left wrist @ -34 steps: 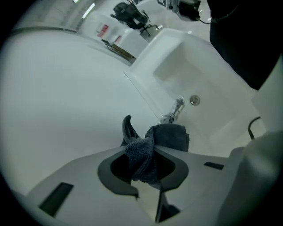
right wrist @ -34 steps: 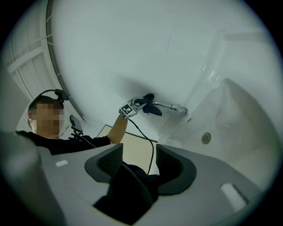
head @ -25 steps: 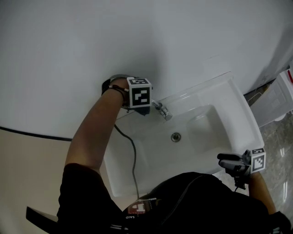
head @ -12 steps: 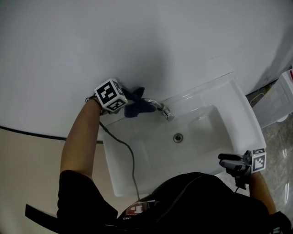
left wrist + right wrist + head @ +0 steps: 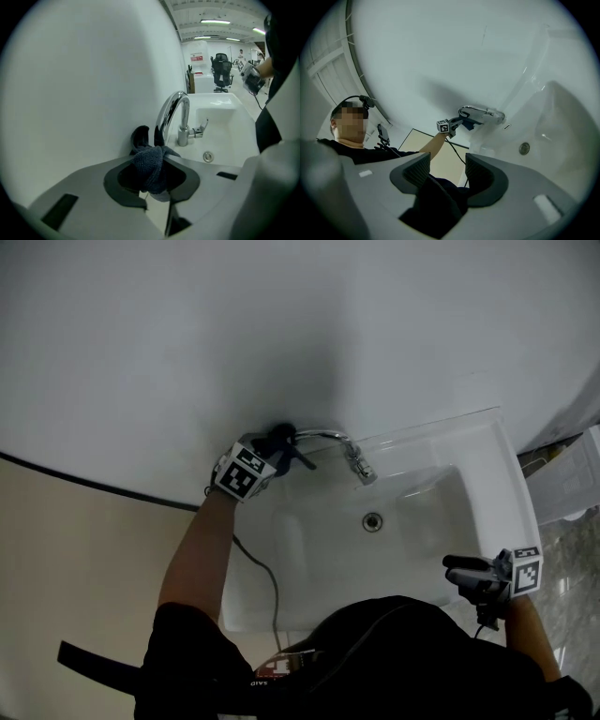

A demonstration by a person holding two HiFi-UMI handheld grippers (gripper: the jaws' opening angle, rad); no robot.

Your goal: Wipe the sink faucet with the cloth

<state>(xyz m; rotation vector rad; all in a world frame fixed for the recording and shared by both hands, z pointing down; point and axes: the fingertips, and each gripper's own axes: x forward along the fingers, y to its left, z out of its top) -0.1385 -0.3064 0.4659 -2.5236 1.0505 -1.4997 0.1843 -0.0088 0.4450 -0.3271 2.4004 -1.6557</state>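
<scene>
SINK: white sink (image 5: 427, 512), bowl bare | FAUCET: chrome faucet (image 5: 330, 436), wipe looks mid-way, spout tip and lever seemingly still to do | LEFT: left tongs (image 5: 151, 154) narrow, pinching the cloth, jaws just eased slightly wider | RIGHT: right tongs (image 5: 447, 171) wide, nothing between, off by the sink's near corner | CLOTH: dark cloth (image 5: 149, 169) at the faucet's wall-side bend

Room round the faucet (image 5: 328, 435)
Upper frame is closed by the wall (image 5: 300, 324); the sink (image 5: 319, 542) basin at centre is left open.
</scene>
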